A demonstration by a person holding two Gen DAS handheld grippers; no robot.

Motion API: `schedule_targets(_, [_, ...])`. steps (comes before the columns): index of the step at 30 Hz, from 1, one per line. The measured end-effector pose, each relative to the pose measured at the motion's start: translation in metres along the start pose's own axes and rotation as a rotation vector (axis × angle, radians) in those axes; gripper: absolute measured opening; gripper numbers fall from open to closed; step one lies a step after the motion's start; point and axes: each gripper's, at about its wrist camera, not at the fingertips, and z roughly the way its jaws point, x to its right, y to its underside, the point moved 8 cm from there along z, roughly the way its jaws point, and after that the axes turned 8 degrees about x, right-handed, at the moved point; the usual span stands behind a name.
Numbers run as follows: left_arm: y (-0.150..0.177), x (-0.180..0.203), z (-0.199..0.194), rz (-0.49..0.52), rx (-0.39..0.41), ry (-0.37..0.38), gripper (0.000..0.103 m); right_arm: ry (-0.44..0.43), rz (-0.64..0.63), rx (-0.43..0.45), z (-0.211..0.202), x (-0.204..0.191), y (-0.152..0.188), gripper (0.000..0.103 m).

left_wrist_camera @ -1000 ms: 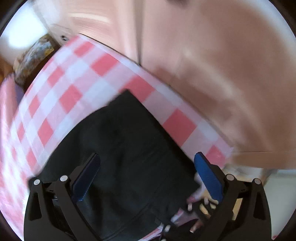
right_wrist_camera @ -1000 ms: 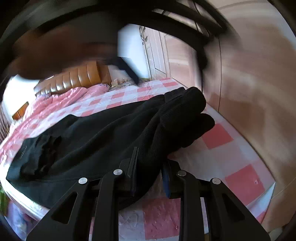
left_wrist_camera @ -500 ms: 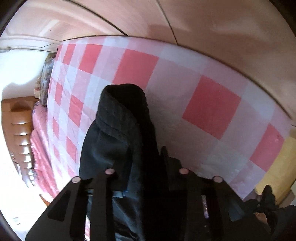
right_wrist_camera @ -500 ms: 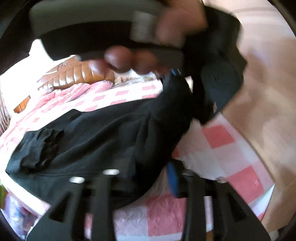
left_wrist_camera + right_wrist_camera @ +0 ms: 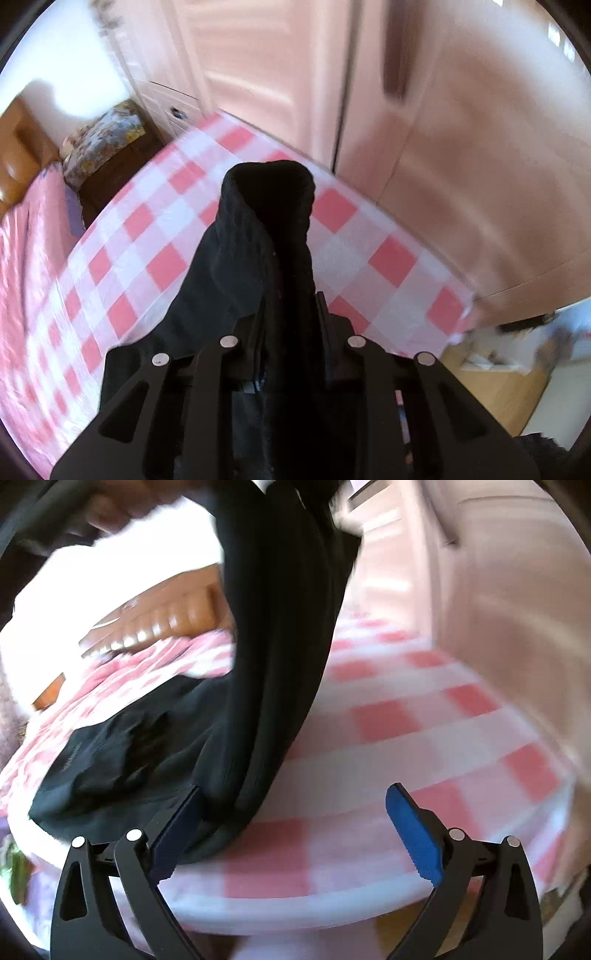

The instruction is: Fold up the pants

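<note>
Pants hide left tongs' closing pads; blurred right tongs gape

A home bedroom. A bed fills most of both views, spread with a pink-and-white checked sheet, with a pink quilt at its far side. A padded tan headboard stands behind it. Tall pale pink wardrobe doors run along the bed's edge, and a dark wooden nightstand with a floral cloth on top sits by the white wall.
</note>
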Motion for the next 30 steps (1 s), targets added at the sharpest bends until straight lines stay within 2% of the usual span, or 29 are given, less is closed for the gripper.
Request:
schedule_targets(1, [0.004, -0.011, -0.017, -0.032, 0.040, 0.015, 0.021, -0.028, -0.048, -0.005, 0.005, -0.017, 0.001, 0.095])
schedule_targets(5, [0.038, -0.076, -0.095, -0.203, 0.218, 0.064, 0.021, -0.018, -0.188, -0.024, 0.024, -0.058, 0.003, 0.095])
schedule_targets(8, [0.091, -0.137, -0.155, -0.351, 0.348, 0.075, 0.021, 0.020, -0.302, 0.005, 0.021, -0.074, 0.005, 0.095])
schedule_targets(11, [0.177, -0.207, -0.190, -0.537, 0.449, 0.079, 0.021, 0.056, -0.391, 0.032, 0.023, -0.086, 0.007, 0.095])
schedule_targets(14, [0.265, -0.264, -0.181, -0.732, 0.472, 0.100, 0.021, 0.065, -0.487, 0.046, 0.025, -0.104, 0.013, 0.096])
schedule_targets(15, [0.298, -0.281, -0.166, -0.801, 0.460, 0.100, 0.021, 0.073, -0.519, 0.051, 0.026, -0.110, 0.016, 0.096])
schedule_targets(18, [0.360, -0.301, -0.116, -0.917, 0.434, 0.138, 0.021, 0.089, -0.544, 0.060, 0.024, -0.114, 0.021, 0.096])
schedule_targets(20, [0.375, -0.306, -0.104, -0.959, 0.477, 0.189, 0.021, 0.097, -0.550, 0.056, 0.024, -0.111, 0.020, 0.096])
schedule_targets(22, [0.377, -0.308, -0.107, -0.975, 0.535, 0.239, 0.021, 0.109, -0.564, 0.056, 0.027, -0.112, 0.016, 0.096])
schedule_targets(30, [0.357, -0.310, -0.131, -0.874, 0.563, 0.191, 0.021, 0.117, -0.607, 0.092, 0.031, -0.123, 0.009, 0.096])
